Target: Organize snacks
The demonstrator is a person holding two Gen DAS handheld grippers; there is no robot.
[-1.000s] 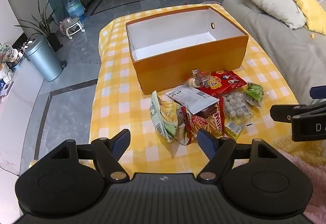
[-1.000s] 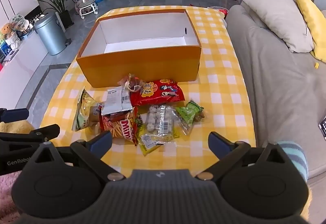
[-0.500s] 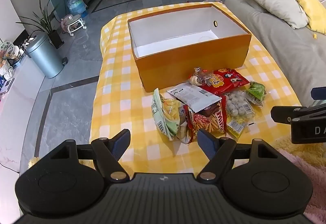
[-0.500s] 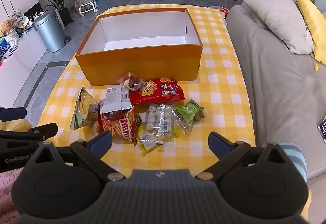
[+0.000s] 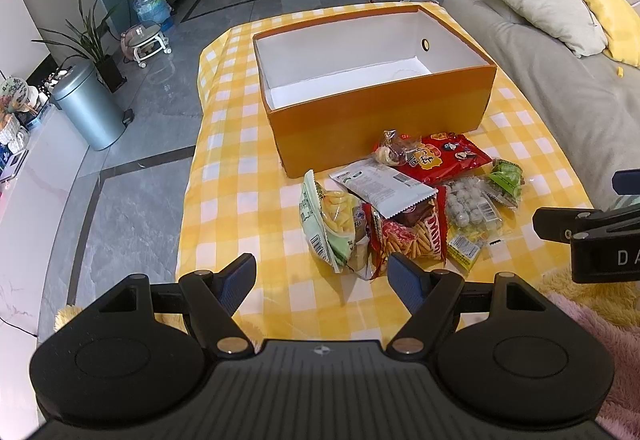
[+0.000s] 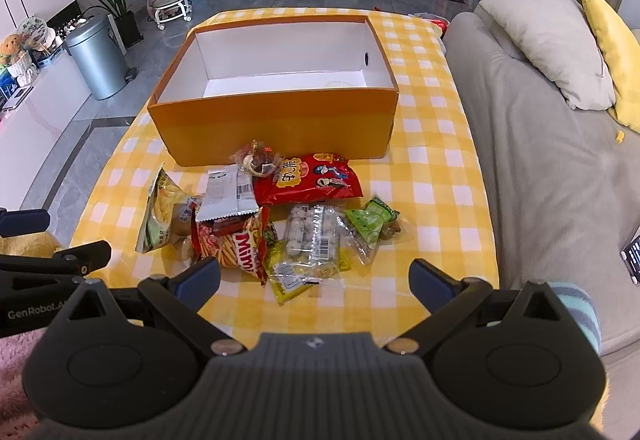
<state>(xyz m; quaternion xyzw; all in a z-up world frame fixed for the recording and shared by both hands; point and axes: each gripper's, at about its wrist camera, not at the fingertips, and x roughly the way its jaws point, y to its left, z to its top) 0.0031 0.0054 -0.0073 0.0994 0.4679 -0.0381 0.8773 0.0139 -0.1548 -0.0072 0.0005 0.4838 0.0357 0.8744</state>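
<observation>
Both grippers hang over the near edge of the checked table (image 6: 432,176), the left gripper (image 5: 322,278) with fingers spread and holding nothing, the right gripper (image 6: 314,276) spread just as wide and empty too. The snacks (image 6: 280,216) lie heaped on the cloth just in front of the orange box (image 6: 276,128), the red bag (image 6: 308,180) nearest its wall. The box sits open, white inside.

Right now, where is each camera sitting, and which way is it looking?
Left wrist: rides the left tool, facing the orange box and snack pile from the left; the right tool pokes in at the right edge.
Right wrist: rides the right tool, facing them straighter on; a striped sleeve shows.
Both share the box, snacks and checked tablecloth.
</observation>
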